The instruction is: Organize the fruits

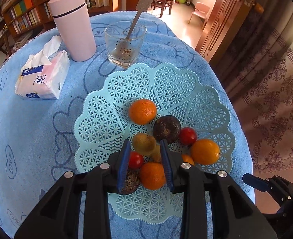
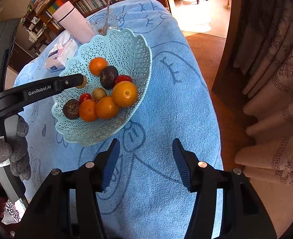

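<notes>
Left tongs [image 1: 145, 149] hang released over the fruit in the basket [image 1: 166, 83], right tongs [image 2: 146, 149] gape empty above the worktop [image 2: 166, 109].

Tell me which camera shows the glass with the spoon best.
The left wrist view: the glass stands whole and unblocked beyond the basket, spoon inside. In the right wrist view, only its top peeks over the basket's far rim.

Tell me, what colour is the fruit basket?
Light turquoise basket with a lattice pattern, clearest in the left wrist view.
</notes>
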